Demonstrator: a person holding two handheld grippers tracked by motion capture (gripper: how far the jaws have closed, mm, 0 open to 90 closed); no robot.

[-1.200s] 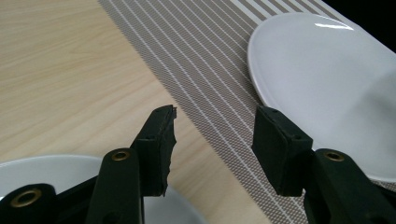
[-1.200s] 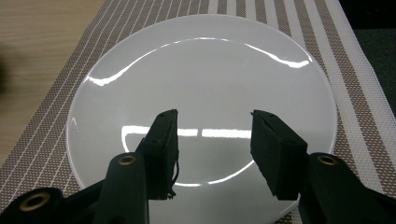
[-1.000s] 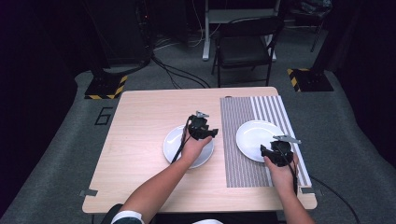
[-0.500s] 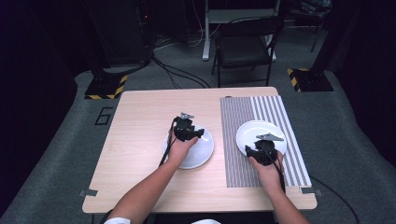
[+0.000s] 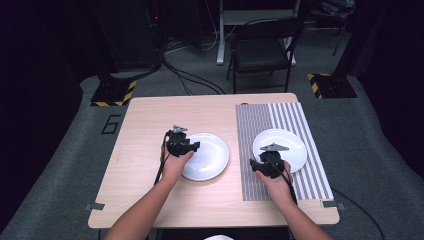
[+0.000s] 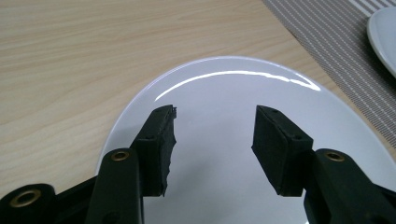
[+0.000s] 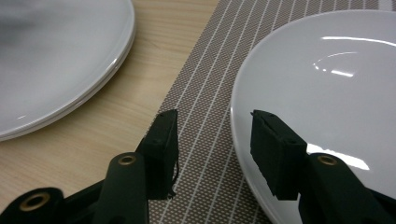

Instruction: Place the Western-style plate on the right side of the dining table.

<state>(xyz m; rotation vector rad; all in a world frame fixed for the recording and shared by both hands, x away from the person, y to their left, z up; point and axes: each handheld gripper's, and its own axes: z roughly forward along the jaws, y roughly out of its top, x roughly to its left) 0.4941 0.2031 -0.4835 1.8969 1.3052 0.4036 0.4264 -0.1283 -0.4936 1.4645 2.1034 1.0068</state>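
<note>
Left gripper [image 5: 181, 143]: jaws parted, nothing between them, held over the 9 o'clock rim of the left plate [image 5: 205, 156]. In the left gripper view the pads [image 6: 164, 140] are seen spread above the white glaze. Since half a second ago this gripper has been carried from the plate's middle toward its edge.

Right gripper [image 5: 268, 162]: jaws likewise apart and empty, set at 8 o'clock of the right plate [image 5: 282, 147], straddling its rim [image 7: 238, 140] over the striped mat [image 5: 280, 150]. It has been drawn back toward the person.

Left plate rests on the bare counter [image 5: 150, 125]. An edge grasp of each plate is judged imminent.
</note>
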